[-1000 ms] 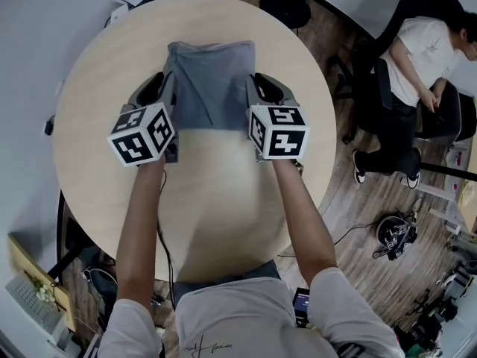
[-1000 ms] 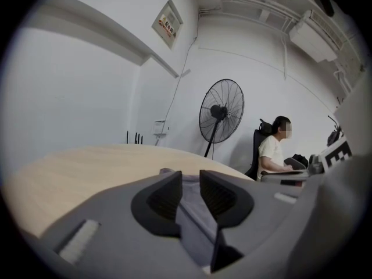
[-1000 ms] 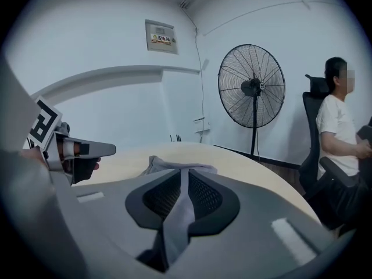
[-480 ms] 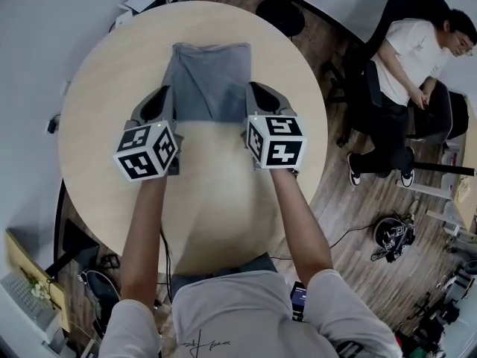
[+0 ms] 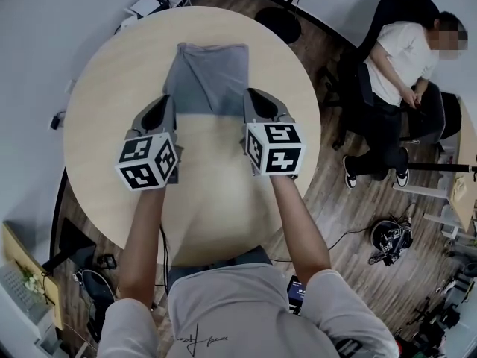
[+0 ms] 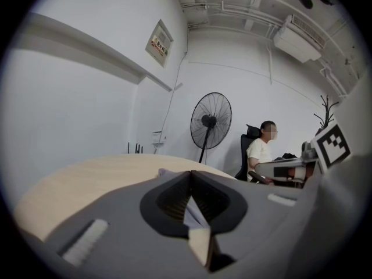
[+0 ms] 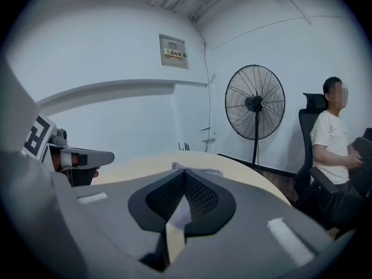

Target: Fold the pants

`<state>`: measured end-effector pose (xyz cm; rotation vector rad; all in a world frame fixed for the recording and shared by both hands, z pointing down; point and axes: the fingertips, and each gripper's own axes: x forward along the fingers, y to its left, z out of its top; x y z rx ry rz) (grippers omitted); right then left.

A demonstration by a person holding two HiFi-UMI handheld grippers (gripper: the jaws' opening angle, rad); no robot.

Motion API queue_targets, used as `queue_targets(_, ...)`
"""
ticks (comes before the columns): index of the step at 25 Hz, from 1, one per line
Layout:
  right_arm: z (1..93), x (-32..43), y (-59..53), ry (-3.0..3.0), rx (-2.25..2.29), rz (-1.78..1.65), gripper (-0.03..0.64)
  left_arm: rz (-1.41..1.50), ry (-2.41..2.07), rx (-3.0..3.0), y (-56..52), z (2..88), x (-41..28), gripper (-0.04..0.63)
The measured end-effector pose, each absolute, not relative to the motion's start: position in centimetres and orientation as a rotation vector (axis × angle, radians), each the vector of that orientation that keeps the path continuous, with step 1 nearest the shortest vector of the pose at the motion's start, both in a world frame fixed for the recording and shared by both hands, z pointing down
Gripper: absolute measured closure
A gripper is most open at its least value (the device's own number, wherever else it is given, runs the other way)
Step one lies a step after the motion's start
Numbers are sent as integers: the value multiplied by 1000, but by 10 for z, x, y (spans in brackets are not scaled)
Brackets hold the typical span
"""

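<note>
The grey pants (image 5: 212, 77) lie folded into a small rectangle on the far half of the round wooden table (image 5: 112, 88). My left gripper (image 5: 168, 103) hovers over their near left corner and my right gripper (image 5: 252, 97) over the near right corner, both raised off the table. Both jaws have just closed and stand shut; no cloth shows pinched between them. In the left gripper view the left gripper (image 6: 189, 174) points over the pants (image 6: 165, 172). The right gripper (image 7: 185, 172) likewise faces the pants (image 7: 197, 168).
A person (image 5: 402, 73) sits in a black office chair right of the table. A standing fan (image 7: 254, 102) is beyond the table's far edge. Cables and gear (image 5: 391, 233) lie on the wood floor at the right. A router (image 5: 149, 2) sits at the far left.
Both grippers have drawn back toward me from the sides of the pants and risen. Their jaws went from open to shut. The pants stay flat on the table.
</note>
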<state>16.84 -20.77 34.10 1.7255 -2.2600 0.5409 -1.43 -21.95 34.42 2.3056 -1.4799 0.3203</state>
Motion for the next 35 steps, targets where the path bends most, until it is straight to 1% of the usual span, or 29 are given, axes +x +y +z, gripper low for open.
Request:
queue_targets(17, 285, 147, -107, -2385, 1662, 499, 623, 205, -1542, 2358, -109, 278, -40, 542)
queue_targets(28, 265, 144, -10, -2356, 1743, 494, 623, 139, -1489, 2383, -21, 259, -59, 543)
queue_targets(35, 245, 120, 54, -2371, 1762, 441, 623, 105, -1462, 2447, 40, 237, -74, 543)
